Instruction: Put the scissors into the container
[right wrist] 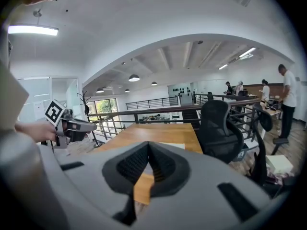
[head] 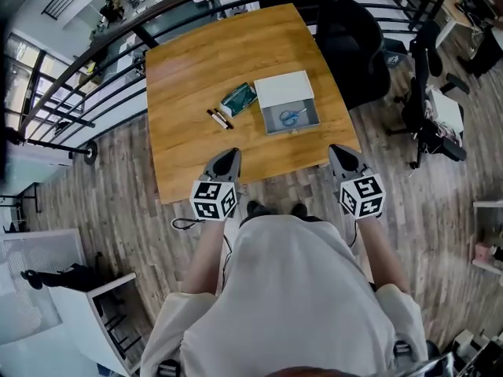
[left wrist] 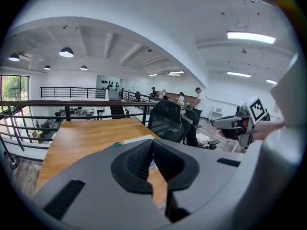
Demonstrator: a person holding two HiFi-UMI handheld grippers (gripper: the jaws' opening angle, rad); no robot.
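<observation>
Head view, read left to right. My left gripper is held at the near edge of the table, pads pressed together on nothing. I judge it is parked clear of the work because there is nothing left for it to carry.

On the tabletop, two dark pens lie side by side, with a green packet just beside them. Both are outside the task and lie apart from either tool.

Next comes the white container. The blue-handled scissors lie flat in its open compartment, so the task looks complete to me.

My right gripper mirrors the left at the table edge, its jaws together and empty. A black office chair stands beyond the table's right side.

As for writing, each gripper's cube bears black-and-white square markers. The packet's print is too small to read, and I see no brand anywhere.
</observation>
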